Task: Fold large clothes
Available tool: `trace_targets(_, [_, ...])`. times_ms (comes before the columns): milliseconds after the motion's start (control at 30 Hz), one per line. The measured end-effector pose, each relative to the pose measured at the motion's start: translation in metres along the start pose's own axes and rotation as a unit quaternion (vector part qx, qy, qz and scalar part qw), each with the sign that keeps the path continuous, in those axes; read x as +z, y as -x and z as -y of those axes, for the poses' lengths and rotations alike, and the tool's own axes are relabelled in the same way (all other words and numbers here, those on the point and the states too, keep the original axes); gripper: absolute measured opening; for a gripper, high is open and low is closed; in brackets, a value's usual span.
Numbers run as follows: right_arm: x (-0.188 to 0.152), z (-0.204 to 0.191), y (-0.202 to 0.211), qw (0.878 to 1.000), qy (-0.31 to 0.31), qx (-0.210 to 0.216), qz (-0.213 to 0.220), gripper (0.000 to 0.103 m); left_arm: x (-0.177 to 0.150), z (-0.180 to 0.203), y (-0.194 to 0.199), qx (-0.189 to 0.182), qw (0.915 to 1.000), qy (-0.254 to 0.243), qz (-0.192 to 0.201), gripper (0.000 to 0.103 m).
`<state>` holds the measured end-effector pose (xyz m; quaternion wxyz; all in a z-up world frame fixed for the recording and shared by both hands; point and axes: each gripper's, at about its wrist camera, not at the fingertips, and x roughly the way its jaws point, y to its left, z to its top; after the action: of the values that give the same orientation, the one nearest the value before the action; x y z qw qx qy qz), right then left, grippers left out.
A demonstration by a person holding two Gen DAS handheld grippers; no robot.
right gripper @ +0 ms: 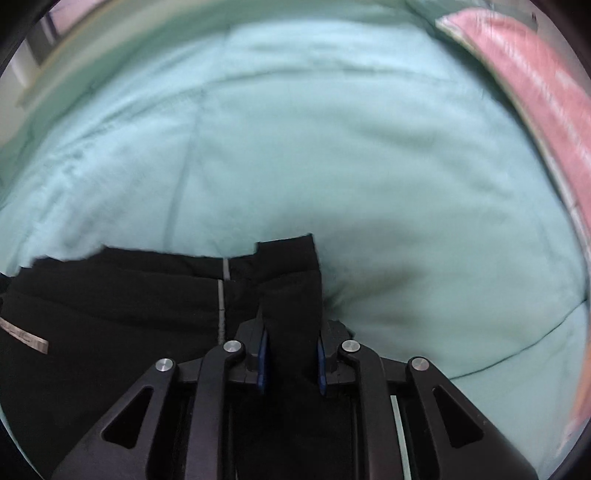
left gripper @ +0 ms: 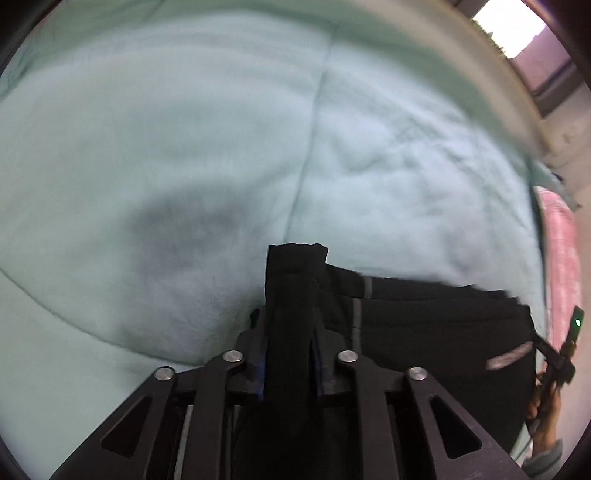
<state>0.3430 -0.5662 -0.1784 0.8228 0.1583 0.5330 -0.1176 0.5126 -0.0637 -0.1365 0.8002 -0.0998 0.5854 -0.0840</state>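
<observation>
A large black garment [left gripper: 436, 317] with a thin grey stripe hangs stretched between my two grippers, above a pale green bedspread [left gripper: 184, 147]. My left gripper [left gripper: 290, 332] is shut on the garment's left corner, which sticks up between the fingers. My right gripper [right gripper: 291, 332] is shut on the garment's right corner [right gripper: 291, 280]; the rest of the cloth [right gripper: 110, 302] spreads to the left. The right gripper's body [left gripper: 565, 354] shows at the far right of the left wrist view, held by a hand.
The green bedspread [right gripper: 332, 147] fills both views and has seams and wrinkles. A pink blanket [right gripper: 535, 81] lies at the bed's right edge; it also shows in the left wrist view [left gripper: 561, 251]. A wall and a window [left gripper: 517, 29] lie beyond the bed.
</observation>
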Motion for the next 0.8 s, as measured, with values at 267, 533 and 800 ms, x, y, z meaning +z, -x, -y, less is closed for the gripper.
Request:
trace_targets(267, [0.008,0.020,0.012,0.998,-0.042,0.047,-0.020,0.028,0.008,-0.009,0.010,0.003,1.0000,0.006,-0.002,0.049])
trace_targets(533, [-0.040,-0.013,0.162,0.993,0.019,0.078,0.091,0.063,-0.026,-0.001,0.119,-0.019,0.9978,-0.026,0.058,0.058])
trace_targets(800, [-0.115,-0.098,0.150,0.992,0.084,0.095,0.019,0.063,-0.130,0.123,0.117,-0.071,0.9891,-0.122,0.043,0.059])
